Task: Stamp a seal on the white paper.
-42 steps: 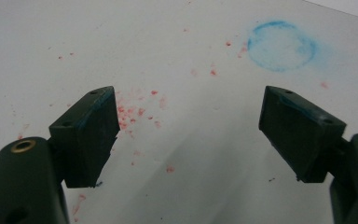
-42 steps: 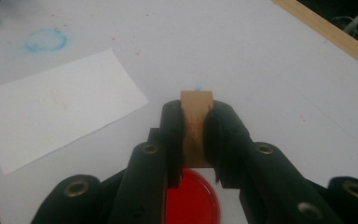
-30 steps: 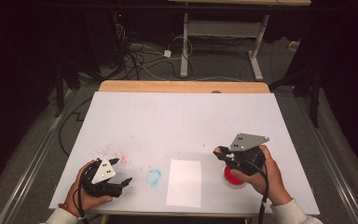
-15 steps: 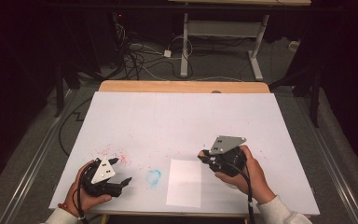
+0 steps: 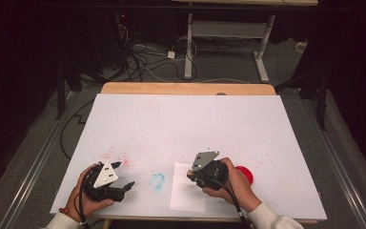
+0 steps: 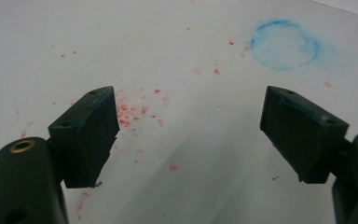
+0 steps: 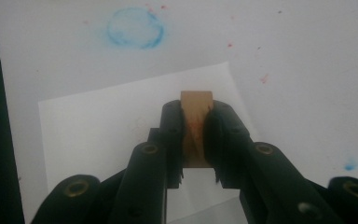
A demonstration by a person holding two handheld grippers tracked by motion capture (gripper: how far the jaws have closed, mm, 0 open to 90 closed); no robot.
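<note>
My right gripper is shut on a small wooden block that sticks out past the jaw tips. It hovers over the upper right part of a white paper sheet near the table's front edge. In the right gripper view the sheet lies under the jaws. A red round pad lies just right of the right hand. My left gripper rests at the front left, open and holding nothing, and in its own view its jaws stand wide apart above red specks.
A blue ring-shaped smudge marks the white table cover between the two grippers. Red crumbs are scattered near the left gripper. Beyond the table's wooden far edge lie cables and a desk frame on the floor.
My right gripper has moved left, from above the red pad to over the paper sheet. The left gripper has stayed put.
</note>
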